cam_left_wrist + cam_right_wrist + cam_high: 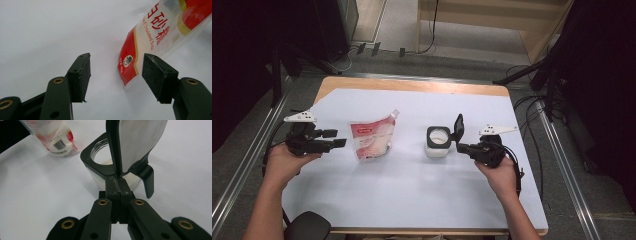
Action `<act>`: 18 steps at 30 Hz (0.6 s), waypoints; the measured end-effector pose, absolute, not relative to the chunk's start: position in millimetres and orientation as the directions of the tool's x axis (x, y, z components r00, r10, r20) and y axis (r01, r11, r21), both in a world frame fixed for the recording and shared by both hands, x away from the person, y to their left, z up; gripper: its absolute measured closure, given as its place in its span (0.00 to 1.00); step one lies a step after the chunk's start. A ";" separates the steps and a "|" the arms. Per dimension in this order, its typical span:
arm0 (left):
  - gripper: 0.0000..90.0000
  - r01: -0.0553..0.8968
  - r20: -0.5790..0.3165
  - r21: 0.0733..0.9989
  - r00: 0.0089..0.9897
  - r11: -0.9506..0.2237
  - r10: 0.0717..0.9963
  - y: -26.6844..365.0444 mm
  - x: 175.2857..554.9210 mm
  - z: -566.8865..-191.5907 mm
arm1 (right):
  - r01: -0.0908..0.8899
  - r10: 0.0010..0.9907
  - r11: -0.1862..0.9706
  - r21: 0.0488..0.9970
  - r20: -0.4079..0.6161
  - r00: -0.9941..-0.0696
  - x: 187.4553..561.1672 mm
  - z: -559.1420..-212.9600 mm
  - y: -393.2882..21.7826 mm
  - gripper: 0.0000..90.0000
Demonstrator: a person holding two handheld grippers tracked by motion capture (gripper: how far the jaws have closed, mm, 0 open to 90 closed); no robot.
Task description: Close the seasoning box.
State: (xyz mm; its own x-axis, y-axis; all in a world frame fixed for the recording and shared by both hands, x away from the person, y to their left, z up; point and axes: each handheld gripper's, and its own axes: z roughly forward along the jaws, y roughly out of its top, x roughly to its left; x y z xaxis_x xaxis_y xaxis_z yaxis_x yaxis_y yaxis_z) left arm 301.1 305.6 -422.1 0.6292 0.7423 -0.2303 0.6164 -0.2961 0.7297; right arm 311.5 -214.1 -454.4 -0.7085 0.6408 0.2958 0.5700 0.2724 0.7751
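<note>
Hands sit at the near edge of the white table [412,200], one on each side. The right gripper [460,147] rests just beside the jar [438,142], on the jar's right. Its jaws are pressed tight together, and in the right gripper view they seem to pinch the bottom edge of the lid [135,142]. I think it holds the lid up like that so the round mouth of the jar stays open and nothing blocks it. The lid stands almost straight up, and there is white stuff in the jar.

The left gripper [341,143] hovers just left of the sugar bag [371,140]. Its jaws are apart, about halfway wide, and they hold nothing. In the left gripper view the bottom corner of the bag [130,65] lies just in front of the gap, between the two pads [86,75], but they do not touch it. It looks ready to grab that corner.

The bag lies flat in the middle of the table, a little apart from the jar, with its cut corner pointing toward the far side. That way the sugar could be poured into the open jar.

Farther back are the wooden table edge [412,85] and the grey floor [462,55].
</note>
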 end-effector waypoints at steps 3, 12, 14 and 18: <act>0.46 0.618 -0.235 0.729 0.628 -0.293 0.742 303.9 301.5 -423.0 | 0.569 0.626 0.287 0.770 0.299 -0.720 311.8 -452.7 -214.2 1.00; 0.46 0.621 -0.229 0.726 0.623 -0.295 0.748 302.7 300.8 -423.6 | 0.582 0.676 0.220 0.783 0.307 -0.670 314.1 -441.8 -232.2 1.00; 0.46 0.620 -0.229 0.728 0.623 -0.294 0.748 302.4 300.8 -423.6 | 0.585 0.690 0.202 0.786 0.310 -0.655 317.6 -437.1 -232.9 1.00; 0.46 0.621 -0.232 0.726 0.627 -0.297 0.743 301.6 301.2 -424.0 | 0.584 0.696 0.186 0.790 0.313 -0.646 324.9 -430.6 -231.0 1.00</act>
